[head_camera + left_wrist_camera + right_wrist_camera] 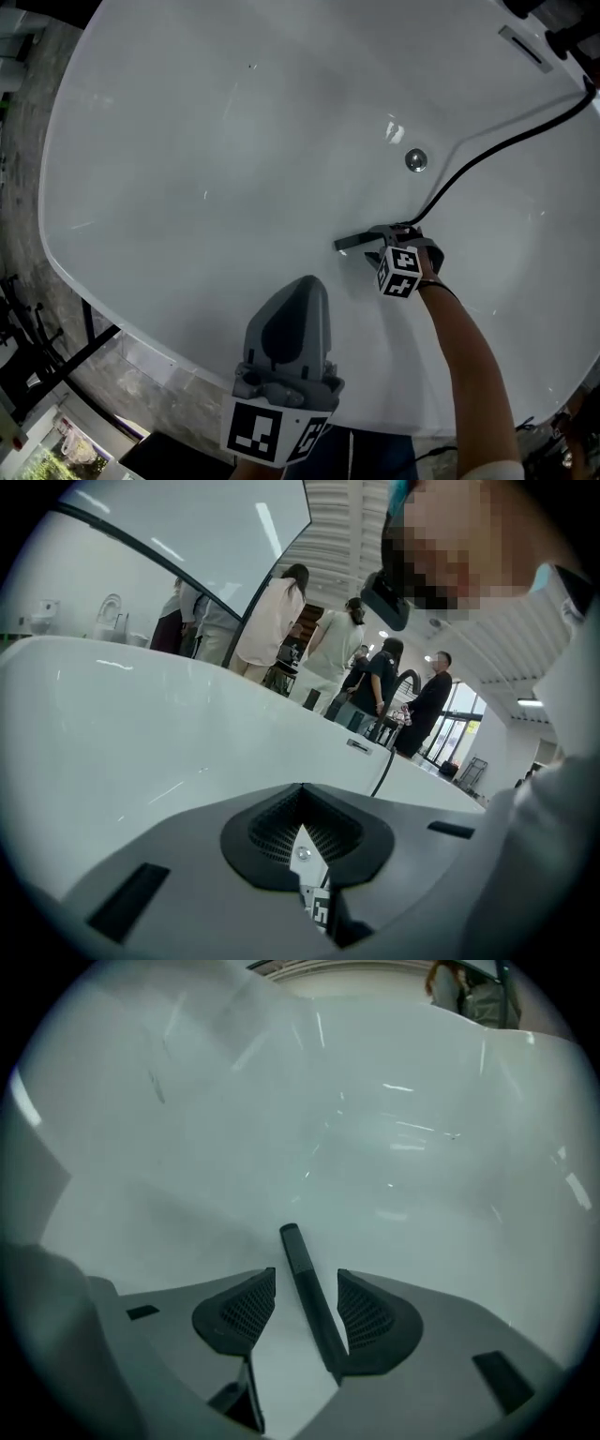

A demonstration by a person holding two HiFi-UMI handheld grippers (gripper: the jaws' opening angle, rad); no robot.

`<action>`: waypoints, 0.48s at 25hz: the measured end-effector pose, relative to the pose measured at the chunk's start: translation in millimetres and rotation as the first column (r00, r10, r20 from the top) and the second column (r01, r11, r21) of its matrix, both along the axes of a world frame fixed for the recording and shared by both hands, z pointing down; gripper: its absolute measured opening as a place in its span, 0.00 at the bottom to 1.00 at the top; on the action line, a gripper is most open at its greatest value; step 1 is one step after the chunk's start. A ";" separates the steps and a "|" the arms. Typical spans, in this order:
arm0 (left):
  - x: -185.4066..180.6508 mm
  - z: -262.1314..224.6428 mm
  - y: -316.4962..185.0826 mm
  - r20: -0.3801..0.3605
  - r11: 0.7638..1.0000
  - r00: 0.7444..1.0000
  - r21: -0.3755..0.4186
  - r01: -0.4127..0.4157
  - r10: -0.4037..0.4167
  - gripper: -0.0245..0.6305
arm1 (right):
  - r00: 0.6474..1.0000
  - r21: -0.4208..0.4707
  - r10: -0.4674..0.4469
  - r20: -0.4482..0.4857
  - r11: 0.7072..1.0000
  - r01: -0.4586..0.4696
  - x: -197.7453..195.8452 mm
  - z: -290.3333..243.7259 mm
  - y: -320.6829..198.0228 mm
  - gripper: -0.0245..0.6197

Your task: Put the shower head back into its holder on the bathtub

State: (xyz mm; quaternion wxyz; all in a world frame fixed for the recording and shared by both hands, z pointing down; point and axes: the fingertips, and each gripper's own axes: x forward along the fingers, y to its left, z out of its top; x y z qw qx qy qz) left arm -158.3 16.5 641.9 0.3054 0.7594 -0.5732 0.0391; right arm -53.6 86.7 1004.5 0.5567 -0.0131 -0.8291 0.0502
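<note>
Right tongs [306, 1279] wide open, straddling black shower head [309, 1309], not gripping it. Head lies on bathtub [187, 141] floor, centre-right of head view. Left tongs [302, 797] closed, empty.

The left gripper [309, 281] points forward with its 2 jaws pressed together, while the right gripper [382, 238], on an outstretched forearm [464, 361], tilts steeply down, jaws wide apart.

The shower head [354, 242] is a slim, dark stick, down inside the white bathtub [187, 141] near the drain [415, 159]; its black hose [487, 155] curves up to the rim at the upper right
</note>
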 end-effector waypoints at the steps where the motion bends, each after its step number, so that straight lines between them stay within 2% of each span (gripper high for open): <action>1: -0.6 5.4 -1.4 -0.012 1.000 1.000 -0.009 0.007 -0.007 0.04 | 0.999 -0.005 -0.028 -0.016 1.000 0.028 0.6 10.4 0.1 0.33; 6: -3.8 26.2 -5.4 -0.069 0.997 0.996 -0.047 0.060 -0.063 0.04 | 0.986 -0.019 -0.149 -0.074 0.989 0.148 5.2 55.4 1.6 0.33; 12: -1.6 45.4 -5.3 0.000 0.992 0.999 -0.111 0.052 -0.052 0.04 | 0.960 -0.048 -0.255 -0.116 0.967 0.251 8.8 79.7 6.8 0.33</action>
